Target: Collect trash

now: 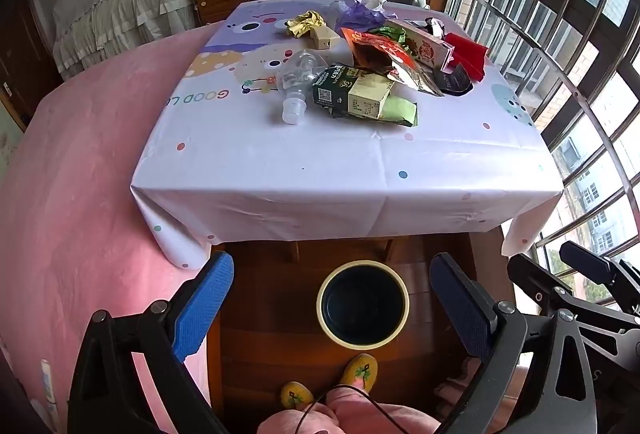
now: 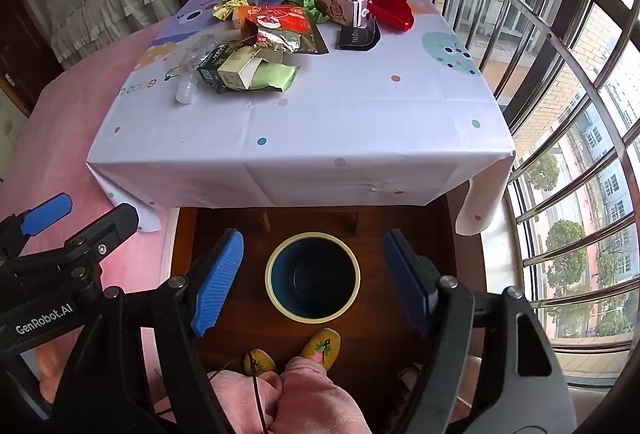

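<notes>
A heap of trash lies on the far half of the table: a clear plastic bottle (image 1: 296, 81) (image 2: 192, 65), a green and cream carton (image 1: 360, 93) (image 2: 244, 69), a red snack bag (image 1: 380, 49) (image 2: 280, 21), a gold foil wad (image 1: 304, 23) (image 2: 230, 5) and a red box (image 1: 466, 51) (image 2: 390, 7). A round bin (image 1: 363, 304) (image 2: 313, 277) with a cream rim stands on the wood floor in front of the table. My left gripper (image 1: 336, 308) is open above the bin, holding nothing. My right gripper (image 2: 316, 280) is also open and empty over the bin.
The table (image 1: 344, 169) (image 2: 304, 137) wears a white patterned cloth hanging over its near edge. A pink bed (image 1: 80, 173) lies to the left, barred windows (image 1: 560, 33) to the right. A person's knees and yellow slippers (image 1: 358, 374) (image 2: 320, 348) are below the bin. A desk and chair stand behind.
</notes>
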{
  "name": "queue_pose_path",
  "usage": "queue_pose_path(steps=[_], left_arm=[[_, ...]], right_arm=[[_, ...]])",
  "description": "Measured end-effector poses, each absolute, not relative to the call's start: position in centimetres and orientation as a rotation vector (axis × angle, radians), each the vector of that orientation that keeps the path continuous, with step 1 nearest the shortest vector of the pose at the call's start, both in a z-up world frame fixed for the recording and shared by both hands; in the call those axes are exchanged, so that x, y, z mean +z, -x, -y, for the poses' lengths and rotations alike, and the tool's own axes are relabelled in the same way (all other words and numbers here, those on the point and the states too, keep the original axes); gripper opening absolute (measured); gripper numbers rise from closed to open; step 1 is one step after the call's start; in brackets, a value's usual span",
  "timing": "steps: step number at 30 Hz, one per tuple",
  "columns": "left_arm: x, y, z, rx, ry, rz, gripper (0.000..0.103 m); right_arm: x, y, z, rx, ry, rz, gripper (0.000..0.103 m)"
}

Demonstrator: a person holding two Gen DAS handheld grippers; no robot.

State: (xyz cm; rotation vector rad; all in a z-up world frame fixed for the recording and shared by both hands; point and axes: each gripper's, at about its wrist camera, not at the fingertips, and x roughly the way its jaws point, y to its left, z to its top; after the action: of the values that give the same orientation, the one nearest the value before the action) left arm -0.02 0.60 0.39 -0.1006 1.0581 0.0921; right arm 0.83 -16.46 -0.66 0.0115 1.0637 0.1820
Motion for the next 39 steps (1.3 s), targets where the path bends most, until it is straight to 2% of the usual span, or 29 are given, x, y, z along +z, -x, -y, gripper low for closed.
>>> queue_pose_path(steps=[39], left_arm=[[1.1,0.7,-0.4,0.094,0.082,-1.059,0.097]], right_arm=[[-0.3,-0.1,16.4,0.182,-0.01,-1.057,0.071]])
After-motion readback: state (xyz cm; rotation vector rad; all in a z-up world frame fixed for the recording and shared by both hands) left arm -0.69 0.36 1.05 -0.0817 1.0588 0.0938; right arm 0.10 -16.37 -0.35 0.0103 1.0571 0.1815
